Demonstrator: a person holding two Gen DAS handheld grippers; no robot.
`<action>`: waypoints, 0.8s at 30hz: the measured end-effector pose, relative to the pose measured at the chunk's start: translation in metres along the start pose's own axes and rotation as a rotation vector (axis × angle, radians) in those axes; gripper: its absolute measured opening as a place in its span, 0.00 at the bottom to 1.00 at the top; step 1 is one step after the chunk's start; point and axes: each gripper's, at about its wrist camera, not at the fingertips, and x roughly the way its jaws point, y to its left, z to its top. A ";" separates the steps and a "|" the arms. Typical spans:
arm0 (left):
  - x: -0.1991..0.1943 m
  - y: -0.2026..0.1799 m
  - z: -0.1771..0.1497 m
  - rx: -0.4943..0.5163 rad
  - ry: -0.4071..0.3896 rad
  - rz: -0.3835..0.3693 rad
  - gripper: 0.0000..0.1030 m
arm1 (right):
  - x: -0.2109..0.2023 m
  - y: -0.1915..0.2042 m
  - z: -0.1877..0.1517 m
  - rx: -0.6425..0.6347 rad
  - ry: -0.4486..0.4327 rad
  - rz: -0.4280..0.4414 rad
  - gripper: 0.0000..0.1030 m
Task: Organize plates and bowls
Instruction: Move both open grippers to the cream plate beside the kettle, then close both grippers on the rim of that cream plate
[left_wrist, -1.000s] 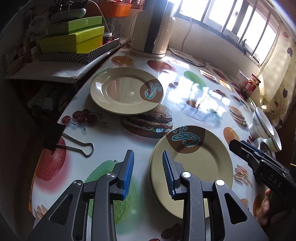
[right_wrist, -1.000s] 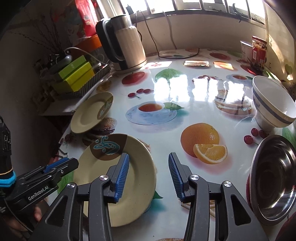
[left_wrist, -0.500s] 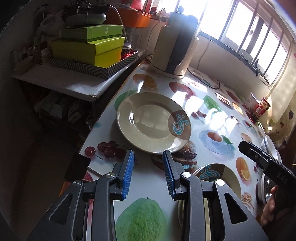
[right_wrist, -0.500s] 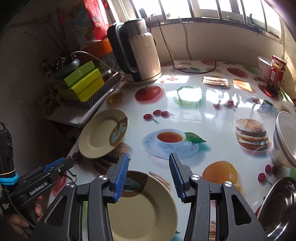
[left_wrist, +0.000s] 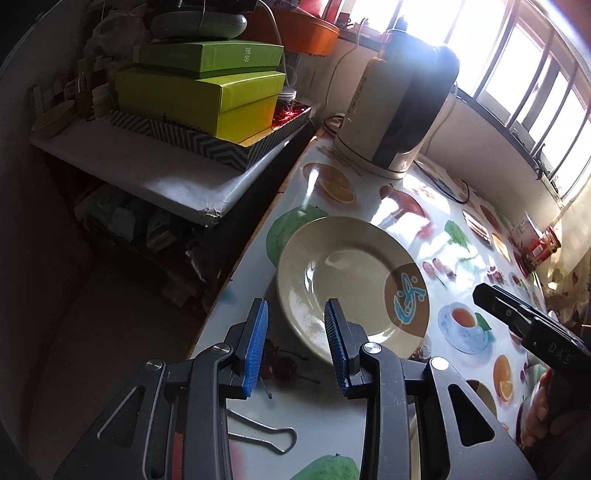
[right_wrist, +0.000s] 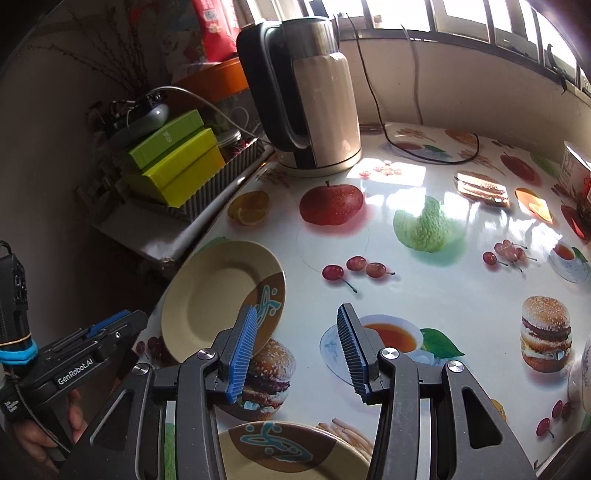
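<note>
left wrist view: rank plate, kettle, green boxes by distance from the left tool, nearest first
1. Plate: on the table just ahead of the open left tool, slightly right.
2. Green boxes: stacked on the side shelf, up and left.
3. Kettle: at the table's far end, ahead right. Boxes versus kettle is close; treat that order as tentative.

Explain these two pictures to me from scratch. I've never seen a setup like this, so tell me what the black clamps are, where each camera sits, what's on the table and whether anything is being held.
No robot here: a person holds a handheld two-finger gripper in each hand. Each picture comes from a fisheye camera on one gripper, looking out along its blue-padded fingers.

The left camera shows the left gripper open and empty, close to the near rim of a cream plate by the table edge. A binder clip lies under it.

The right camera shows the right gripper open too, above a fruit-print tablecloth. A second plate lies right below it. An electric kettle stands at the back, green boxes on a side shelf.
</note>
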 end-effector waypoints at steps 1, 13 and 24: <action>0.002 0.001 0.002 -0.005 -0.003 -0.002 0.32 | 0.005 0.000 0.002 -0.002 0.005 0.002 0.44; 0.031 0.011 0.009 -0.045 0.044 0.000 0.32 | 0.053 -0.002 0.012 0.005 0.090 0.020 0.44; 0.042 0.011 0.013 -0.054 0.055 -0.015 0.32 | 0.076 -0.002 0.014 0.019 0.131 0.053 0.42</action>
